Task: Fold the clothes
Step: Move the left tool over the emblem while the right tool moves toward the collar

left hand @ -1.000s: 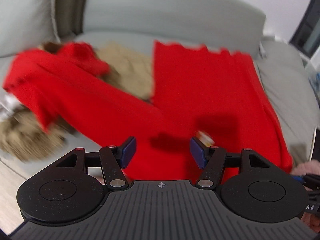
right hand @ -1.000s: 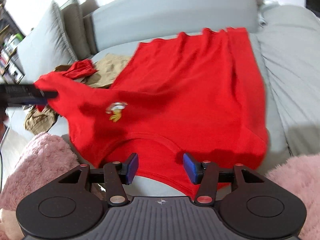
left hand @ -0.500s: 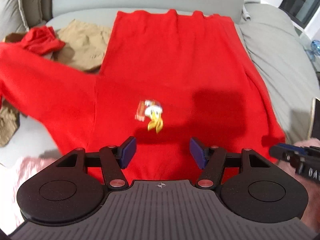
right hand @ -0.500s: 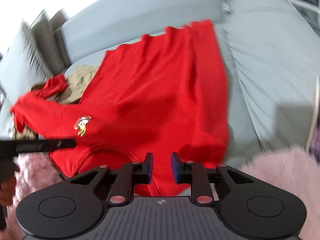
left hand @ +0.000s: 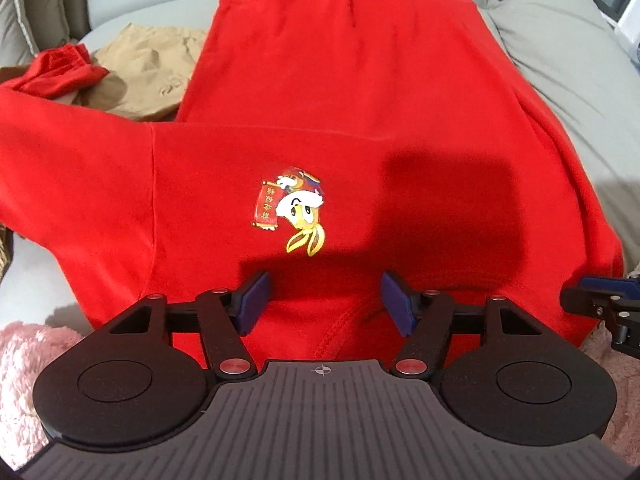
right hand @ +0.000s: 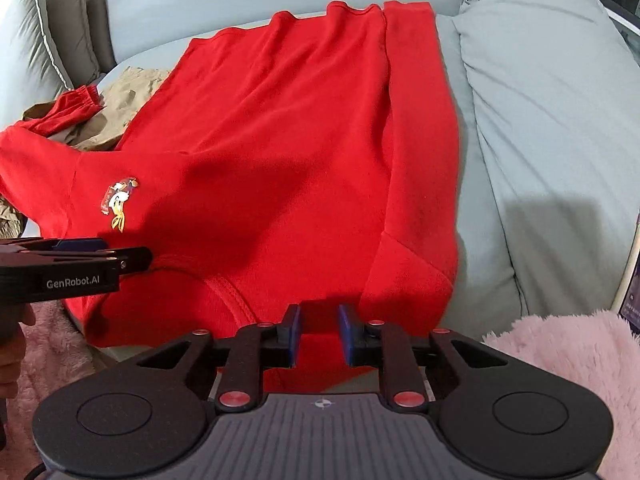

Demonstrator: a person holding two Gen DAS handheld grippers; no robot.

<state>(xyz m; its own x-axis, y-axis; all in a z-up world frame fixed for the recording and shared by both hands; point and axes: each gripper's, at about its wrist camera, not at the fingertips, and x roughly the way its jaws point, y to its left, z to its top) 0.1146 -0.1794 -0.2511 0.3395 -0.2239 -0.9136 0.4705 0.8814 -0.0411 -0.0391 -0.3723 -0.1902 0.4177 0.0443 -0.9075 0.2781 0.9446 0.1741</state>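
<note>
A red sweatshirt (left hand: 344, 112) with a small cartoon print (left hand: 292, 210) lies spread on the grey sofa, collar toward me; it also shows in the right wrist view (right hand: 280, 140). Its left sleeve stretches out to the left; the right sleeve (right hand: 420, 160) is folded in along the right side. My left gripper (left hand: 324, 300) is open and empty, hovering over the collar. My right gripper (right hand: 319, 334) is partly open and empty over the shirt's near right shoulder, jaws a narrow gap apart. The left gripper also shows in the right wrist view (right hand: 132, 258).
Tan trousers (left hand: 152, 68) and a small red garment (left hand: 60, 68) lie at the left on the sofa seat (right hand: 472, 200). A grey cushion (right hand: 552, 120) rises on the right. A pink fluffy blanket (right hand: 568, 344) lies at the near edge.
My left gripper has swung right from the sleeve to over the collar. My right gripper narrowed its jaws and moved to the right shoulder. The shirt lies still.
</note>
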